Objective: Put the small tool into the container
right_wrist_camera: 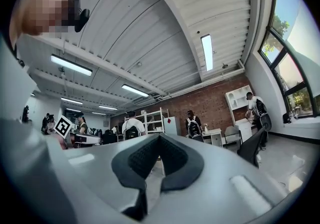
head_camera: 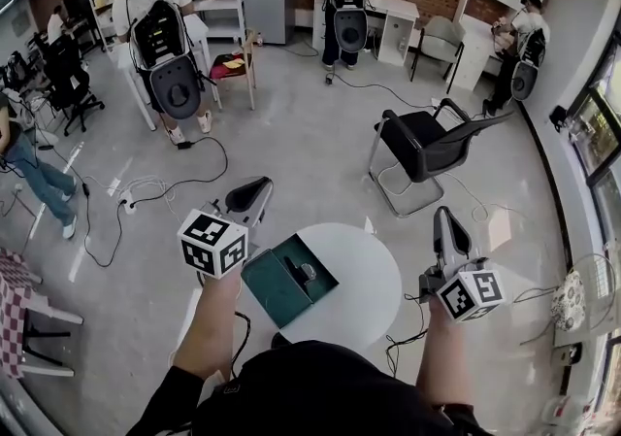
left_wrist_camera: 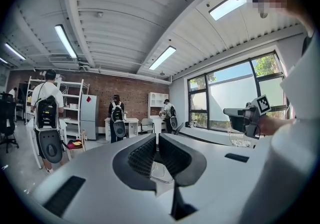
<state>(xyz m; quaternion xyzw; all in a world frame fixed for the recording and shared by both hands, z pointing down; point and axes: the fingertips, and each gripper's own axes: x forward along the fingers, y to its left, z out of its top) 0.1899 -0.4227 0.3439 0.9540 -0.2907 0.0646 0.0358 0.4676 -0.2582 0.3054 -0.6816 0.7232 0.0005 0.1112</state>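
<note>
A green container [head_camera: 281, 281] lies open on the round white table [head_camera: 364, 279], and a small dark-and-metal tool [head_camera: 308, 272] rests inside it. My left gripper [head_camera: 254, 189] is held up left of the table, above the container's near-left corner, and points away from it. My right gripper [head_camera: 443, 216] is held up off the table's right edge. Both point out into the room, so neither gripper view shows the table. In its own view the left gripper [left_wrist_camera: 156, 140] has its jaws together with nothing between them. The right gripper [right_wrist_camera: 159, 140] is likewise shut and empty.
A black cantilever chair [head_camera: 427, 143] stands just beyond the table. Cables [head_camera: 146, 189] trail over the grey floor at the left. Several people with backpacks work at desks and shelves at the far end of the room. A checkered cloth [head_camera: 10, 298] shows at the left edge.
</note>
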